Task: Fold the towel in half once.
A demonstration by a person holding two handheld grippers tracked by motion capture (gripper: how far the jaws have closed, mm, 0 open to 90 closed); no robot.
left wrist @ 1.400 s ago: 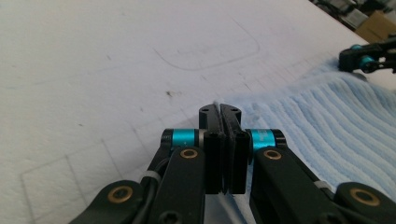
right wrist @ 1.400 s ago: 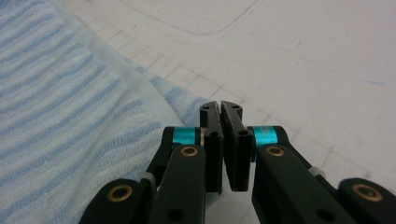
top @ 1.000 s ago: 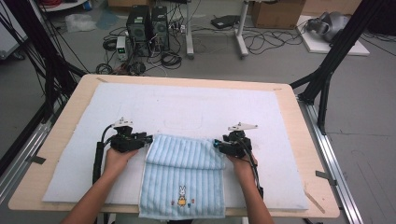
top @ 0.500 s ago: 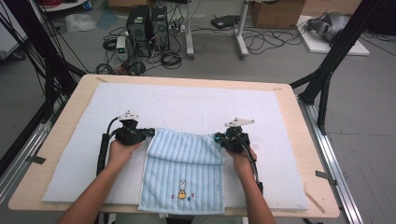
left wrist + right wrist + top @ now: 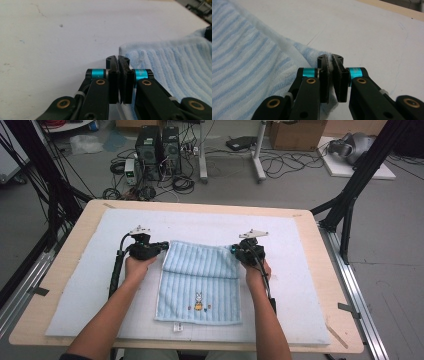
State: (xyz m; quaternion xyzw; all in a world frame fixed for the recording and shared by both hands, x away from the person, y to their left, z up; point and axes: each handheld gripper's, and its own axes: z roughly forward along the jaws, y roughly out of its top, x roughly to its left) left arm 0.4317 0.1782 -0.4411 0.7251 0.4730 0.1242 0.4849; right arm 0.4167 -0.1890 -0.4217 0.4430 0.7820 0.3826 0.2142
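White padded mat covers the wooden table; blue striped towel lies at its centre, far edge folded over. Left gripper and right gripper each clamp a far corner of it

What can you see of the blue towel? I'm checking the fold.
The blue towel is ribbed terry with pale stripes and a small rabbit motif near its front edge. It lies on the white mat, its far part folded over toward the person. The left gripper and right gripper pinch the fold's two corners.
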